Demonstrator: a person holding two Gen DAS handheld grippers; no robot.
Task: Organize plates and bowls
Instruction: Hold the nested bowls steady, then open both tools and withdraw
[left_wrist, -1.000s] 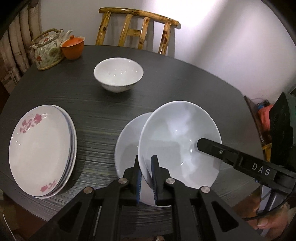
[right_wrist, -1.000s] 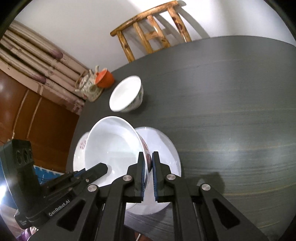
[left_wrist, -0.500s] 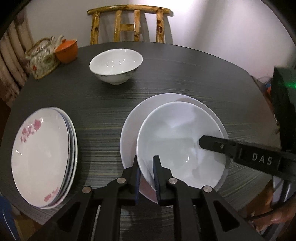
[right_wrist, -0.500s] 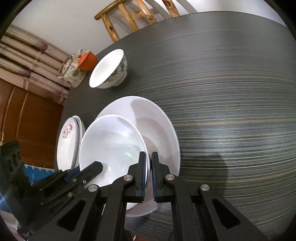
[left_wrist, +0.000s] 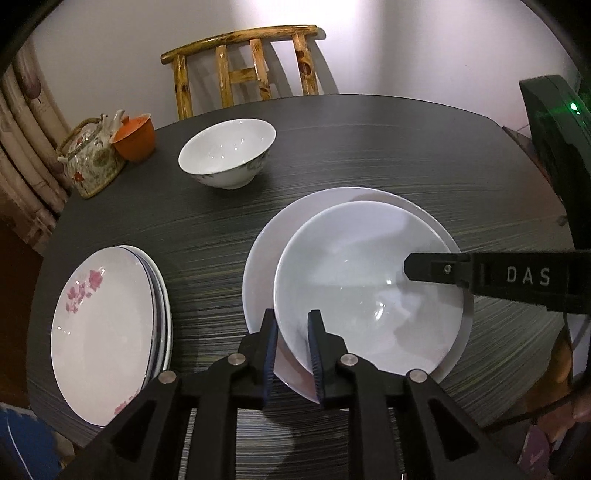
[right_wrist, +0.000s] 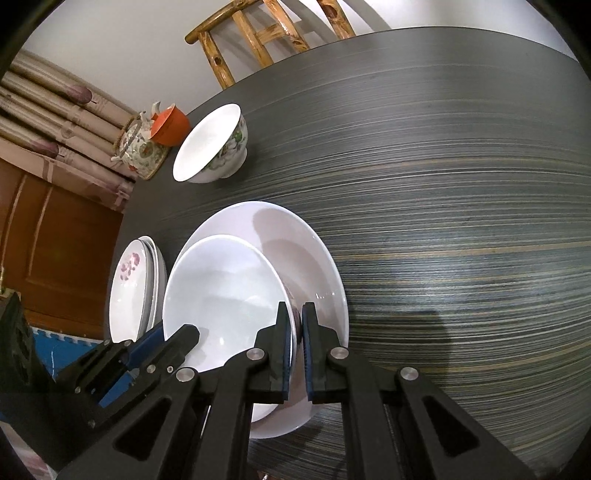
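Note:
A large white bowl (left_wrist: 369, 288) rests inside a wider white dish (left_wrist: 266, 251) on the dark round table (left_wrist: 332, 147). My left gripper (left_wrist: 291, 321) straddles the bowl's near rim; its jaws are opening, with a gap showing beside the rim. The right gripper (right_wrist: 295, 308) is shut on the same bowl's (right_wrist: 221, 288) rim from the other side, above the wide dish (right_wrist: 295, 240). One of its fingers (left_wrist: 424, 267) reaches over the bowl in the left wrist view. A smaller flowered bowl (left_wrist: 227, 153) stands alone farther back.
A stack of pink-flowered plates (left_wrist: 103, 332) lies at the table's left edge. A patterned teapot (left_wrist: 88, 162) and an orange cup (left_wrist: 135, 136) stand at the far left. A wooden chair (left_wrist: 243, 70) is behind the table. Bare tabletop (right_wrist: 461, 184) stretches to the right.
The large bowl came down from a tilted hold and now sits level in the wide dish. My left gripper's jaws have spread apart around the rim; the right stays clamped.

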